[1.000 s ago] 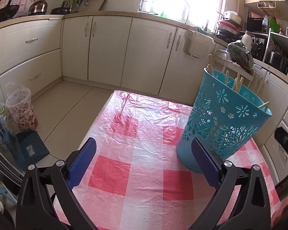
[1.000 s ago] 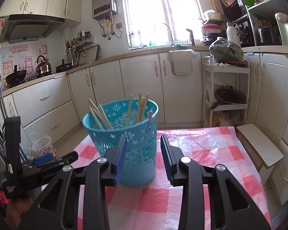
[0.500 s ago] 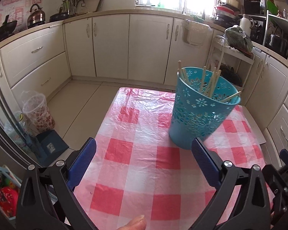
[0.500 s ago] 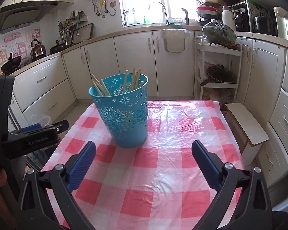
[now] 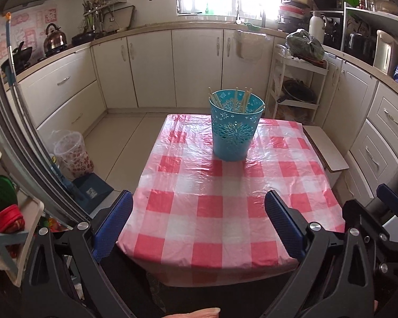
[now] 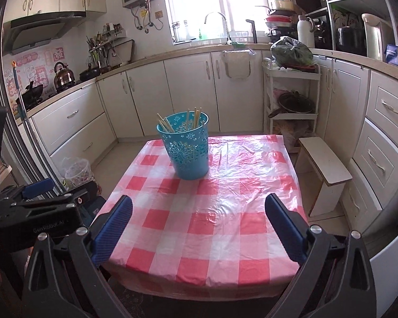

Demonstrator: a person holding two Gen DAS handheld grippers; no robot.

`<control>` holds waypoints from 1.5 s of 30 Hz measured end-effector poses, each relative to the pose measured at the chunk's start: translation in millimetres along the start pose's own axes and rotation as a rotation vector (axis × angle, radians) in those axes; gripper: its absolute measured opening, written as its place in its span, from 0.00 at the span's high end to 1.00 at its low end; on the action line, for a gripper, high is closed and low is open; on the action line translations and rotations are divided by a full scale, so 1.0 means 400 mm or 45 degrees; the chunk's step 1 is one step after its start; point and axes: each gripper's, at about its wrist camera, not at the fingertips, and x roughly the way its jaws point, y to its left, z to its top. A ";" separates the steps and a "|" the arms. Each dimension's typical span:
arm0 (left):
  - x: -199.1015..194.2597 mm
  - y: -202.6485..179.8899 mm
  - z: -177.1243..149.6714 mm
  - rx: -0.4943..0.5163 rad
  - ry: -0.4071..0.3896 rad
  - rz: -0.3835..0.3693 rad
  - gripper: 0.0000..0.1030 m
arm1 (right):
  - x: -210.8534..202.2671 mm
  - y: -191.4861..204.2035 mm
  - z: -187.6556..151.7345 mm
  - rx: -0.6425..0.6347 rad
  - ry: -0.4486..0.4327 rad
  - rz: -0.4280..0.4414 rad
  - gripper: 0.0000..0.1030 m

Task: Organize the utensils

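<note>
I see both the left gripper (image 5: 199, 220) and right gripper (image 6: 199, 218) with jaws spread wide, empty. The teal perforated plastic basket (image 6: 185, 148) stands upright on the red-checked plastic tablecloth (image 6: 212, 212), holding pale wooden chopsticks (image 6: 191, 118). Risk: a careless bump tips this tall basket. Chopstick count is unclear; the basket's bottom is hidden.

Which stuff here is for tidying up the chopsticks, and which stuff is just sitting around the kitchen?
For the job:
- blue basket
- chopsticks standing in it
- left gripper and right gripper, both open and empty

Just sitting around:
- checked tablecloth
- kettle
- wok
- small stool
- green bag
- bin on the floor
</note>
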 end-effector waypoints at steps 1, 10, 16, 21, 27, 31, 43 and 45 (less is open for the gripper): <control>-0.023 -0.002 -0.013 -0.002 -0.003 0.004 0.07 | -0.018 0.001 -0.010 0.014 0.010 0.009 0.07; -0.160 0.033 -0.110 -0.065 0.011 0.012 0.07 | -0.120 0.043 -0.113 0.065 0.094 0.048 0.07; -0.204 0.048 -0.129 -0.068 -0.037 0.046 0.07 | -0.137 0.060 -0.131 0.060 0.097 0.051 0.07; -0.219 0.057 -0.129 -0.081 -0.051 0.046 0.07 | -0.154 0.060 -0.134 0.064 0.074 0.040 0.07; -0.227 0.067 -0.134 -0.092 -0.056 0.052 0.07 | -0.162 0.061 -0.139 0.061 0.070 0.035 0.07; -0.234 0.075 -0.139 -0.103 -0.064 0.056 0.07 | -0.168 0.061 -0.140 0.055 0.061 0.035 0.07; -0.247 0.082 -0.143 -0.112 -0.076 0.061 0.07 | -0.180 0.068 -0.138 0.046 0.052 0.029 0.07; -0.247 0.082 -0.143 -0.112 -0.075 0.061 0.07 | -0.180 0.068 -0.139 0.045 0.053 0.029 0.07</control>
